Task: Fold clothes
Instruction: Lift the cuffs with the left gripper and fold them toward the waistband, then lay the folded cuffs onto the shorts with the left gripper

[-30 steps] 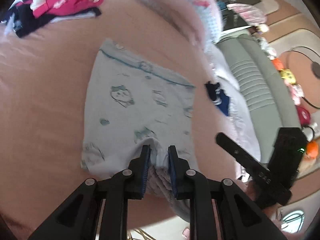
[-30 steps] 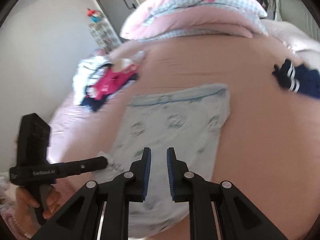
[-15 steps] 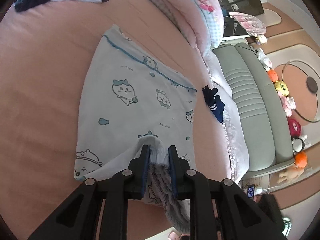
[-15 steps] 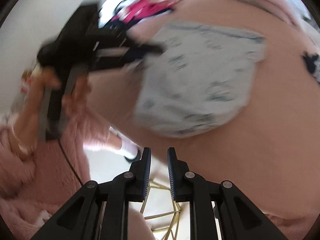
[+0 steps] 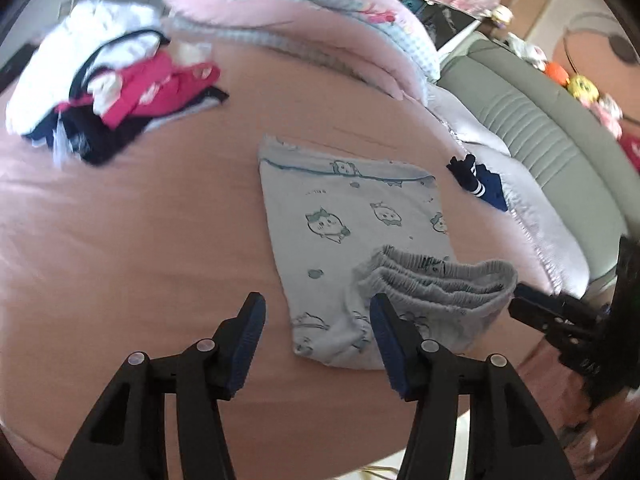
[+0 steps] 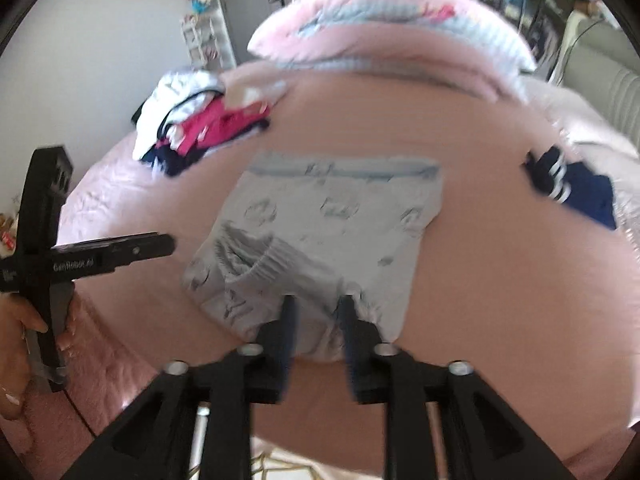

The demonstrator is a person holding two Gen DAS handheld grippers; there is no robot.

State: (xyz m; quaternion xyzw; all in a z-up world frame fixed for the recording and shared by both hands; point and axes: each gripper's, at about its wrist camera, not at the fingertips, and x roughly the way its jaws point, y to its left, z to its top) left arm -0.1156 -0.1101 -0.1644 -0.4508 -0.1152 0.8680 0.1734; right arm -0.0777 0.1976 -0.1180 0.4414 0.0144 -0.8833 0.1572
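- And there's the release: the left gripper (image 5: pixel 316 316), which a second ago was pinching the gathered waistband, now has its jaws spread and opening, with nothing pressed between the pads.
- The pale blue printed shorts (image 5: pixel 352 236) lie flat on the pink bed (image 5: pixel 132 240), close to its near edge and roughly mid-way along it.
- The elastic waistband (image 5: pixel 444 276) has been brought over onto the cloth: it now rests folded on top of the shorts' near half, standing up in a loose ruffled arc, where half a second ago it was clamped in the left jaws.
- The left gripper's right fingertip (image 5: pixel 380 316) sits just beside that waistband; its left one is over bare bedsheet.
- On the other side, the right gripper (image 6: pixel 314 312) is opening too, its jaws parted where they were nearly together a second ago. The near hem of the shorts (image 6: pixel 328 224) shows between the tips, but the blur keeps me from telling whether they touch it.
- In the right wrist view the left gripper (image 6: pixel 168 245) reaches in from the left edge, held by a hand (image 6: pixel 16 320), its tip just beside the shorts.
- The pile of clothes (image 5: pixel 116 92) sits towards the bed's far left corner, well apart from the shorts.
- The navy striped garment (image 5: pixel 476 184) lies at the bed's right edge.
- Pink pillows (image 5: pixel 304 20) line the far edge, as before.
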